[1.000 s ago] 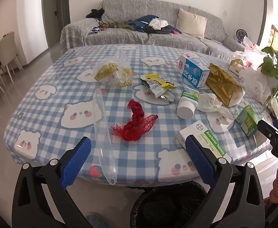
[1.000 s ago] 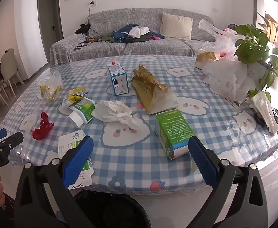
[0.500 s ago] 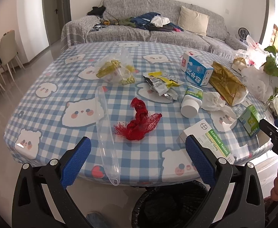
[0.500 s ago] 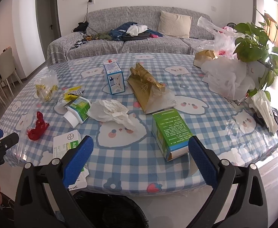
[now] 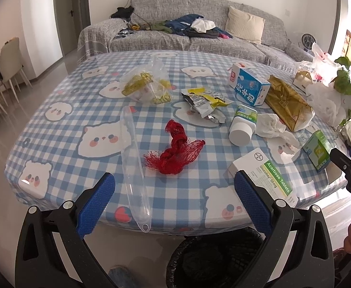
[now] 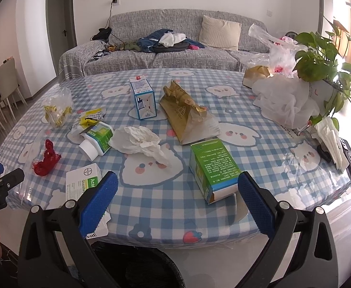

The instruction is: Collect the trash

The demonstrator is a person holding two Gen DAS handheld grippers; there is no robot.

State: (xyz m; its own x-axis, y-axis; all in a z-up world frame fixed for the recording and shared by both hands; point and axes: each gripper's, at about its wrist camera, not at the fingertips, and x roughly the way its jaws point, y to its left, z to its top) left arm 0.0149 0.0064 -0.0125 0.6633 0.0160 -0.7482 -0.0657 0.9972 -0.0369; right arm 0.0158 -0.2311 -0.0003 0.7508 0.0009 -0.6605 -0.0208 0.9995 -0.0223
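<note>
- While both tools hang off the near edge of the blue-checked table [image 5: 62,129], the left gripper [image 5: 174,198] has its blue-padded jaws spread wide, pinching nothing.
- Just past it at 12 o'clock lies the crumpled red mesh net [image 5: 175,153]; at 11 o'clock lies a long clear plastic sleeve [image 5: 133,160], overhanging the edge.
- At 1 o'clock sits the white-and-green Acarbose tablet box [image 5: 264,175], with a toppled white bottle with green label [image 5: 242,124] beyond.
- The right gripper [image 6: 175,200] is likewise spread and empty.
- At its 1 o'clock lies a green carton [image 6: 212,168]; at 11 o'clock, crumpled white tissue [image 6: 139,141].
- Below the table edge, at 6 o'clock, stands a black-lined bin [image 5: 213,259].
</note>
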